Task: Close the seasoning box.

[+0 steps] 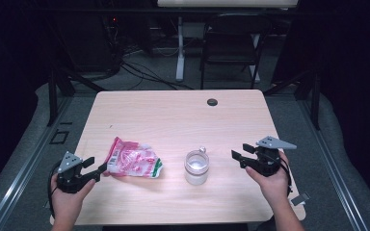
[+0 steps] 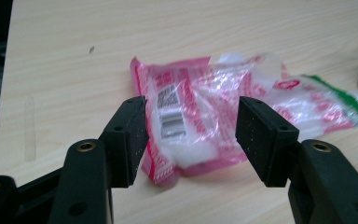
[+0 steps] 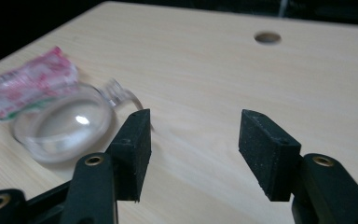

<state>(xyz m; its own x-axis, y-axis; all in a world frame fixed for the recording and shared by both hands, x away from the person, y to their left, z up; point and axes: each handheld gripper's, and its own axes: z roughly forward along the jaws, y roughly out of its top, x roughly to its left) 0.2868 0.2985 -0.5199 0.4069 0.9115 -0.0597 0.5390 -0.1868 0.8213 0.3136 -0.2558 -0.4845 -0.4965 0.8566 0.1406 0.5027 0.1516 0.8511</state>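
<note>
High view: pink plastic packet (image 1: 132, 160) lies flat on the left part of the counter (image 1: 173, 115), clear glass jar (image 1: 196, 167) upright near the middle, just right of it. Left claw (image 1: 98, 172) sits at the packet's left end, jaws apart, gripping nothing as far as I can tell. Right claw (image 1: 236, 157) is spread wide and empty, near the jar but apart from it. Bare counter beyond both things; a dark grommet hole (image 1: 212, 102) near the far edge. Left gripper view: packet (image 2: 205, 112) lies between and beyond the open jaws, pads not pressing it; counter's left edge is close by. Right gripper view: jar (image 3: 63, 123) sits left of the open jaws, not between them, packet (image 3: 32, 79) behind it. Judgement: work barely begun; packet and jar both unheld, grasping still to do.
</note>
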